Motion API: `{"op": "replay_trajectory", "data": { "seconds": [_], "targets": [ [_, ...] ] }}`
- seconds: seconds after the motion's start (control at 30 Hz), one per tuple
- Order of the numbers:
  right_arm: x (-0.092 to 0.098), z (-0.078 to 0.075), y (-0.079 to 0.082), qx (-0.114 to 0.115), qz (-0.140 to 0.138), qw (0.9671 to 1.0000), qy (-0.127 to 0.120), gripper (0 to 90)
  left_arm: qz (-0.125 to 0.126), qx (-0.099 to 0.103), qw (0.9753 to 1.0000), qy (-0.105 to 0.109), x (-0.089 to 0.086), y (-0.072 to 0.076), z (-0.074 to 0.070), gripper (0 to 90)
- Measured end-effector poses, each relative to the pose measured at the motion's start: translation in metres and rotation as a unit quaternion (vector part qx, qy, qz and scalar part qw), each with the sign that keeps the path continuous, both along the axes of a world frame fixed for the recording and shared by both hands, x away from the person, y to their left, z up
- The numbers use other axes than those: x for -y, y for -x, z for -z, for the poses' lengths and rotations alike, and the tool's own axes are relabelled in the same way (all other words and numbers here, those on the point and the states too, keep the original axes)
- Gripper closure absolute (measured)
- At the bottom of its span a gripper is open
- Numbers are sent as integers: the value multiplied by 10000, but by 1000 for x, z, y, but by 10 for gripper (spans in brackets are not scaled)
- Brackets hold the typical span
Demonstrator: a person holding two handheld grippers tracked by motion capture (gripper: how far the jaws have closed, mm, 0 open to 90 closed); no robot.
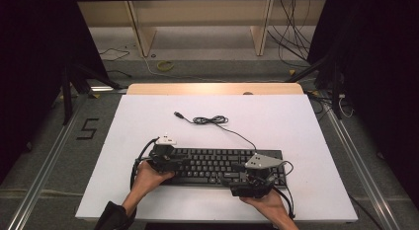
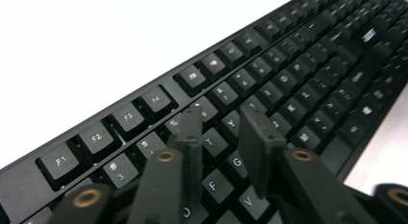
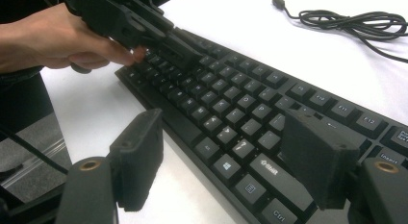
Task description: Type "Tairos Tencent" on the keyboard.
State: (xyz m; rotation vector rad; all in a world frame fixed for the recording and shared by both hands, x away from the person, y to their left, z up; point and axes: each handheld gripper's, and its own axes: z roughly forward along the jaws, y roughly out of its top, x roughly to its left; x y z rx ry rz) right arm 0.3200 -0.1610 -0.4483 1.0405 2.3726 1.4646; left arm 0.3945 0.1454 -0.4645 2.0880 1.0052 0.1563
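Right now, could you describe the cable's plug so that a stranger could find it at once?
Start at the white table. Beyond the black keyboard, towards the far edge, a thin black cable runs back from the keyboard into a small bundled coil. The plug is the small black block at the cable's free end, left of that coil, lying alone.

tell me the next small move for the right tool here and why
Probably ease the right tool forward and down so its open jaws straddle the near edge of the keyboard at its right end. In the right gripper view one jaw hangs off the white table, the other over the Shift key, neither touching. The left tool sits over the T and G keys.
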Motion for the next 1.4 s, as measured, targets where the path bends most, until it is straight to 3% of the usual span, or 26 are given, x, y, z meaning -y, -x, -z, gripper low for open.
{"op": "replay_trajectory", "data": {
  "seconds": [0.3,0.57,0.8,1.4],
  "targets": [
    [4,-1,-1,21,53,10000,-42,322,87,11,9988,485,-4,5,-7,463],
    [11,-3,-1,70,108,9999,-107,322,172,190,9960,858,-9,12,-14,368],
    [21,-4,1,102,177,9996,-203,323,228,392,9918,1191,-15,24,-18,328],
    [54,-1,18,343,395,9982,-303,316,399,618,9863,1474,-31,56,-13,267]
  ]
}}
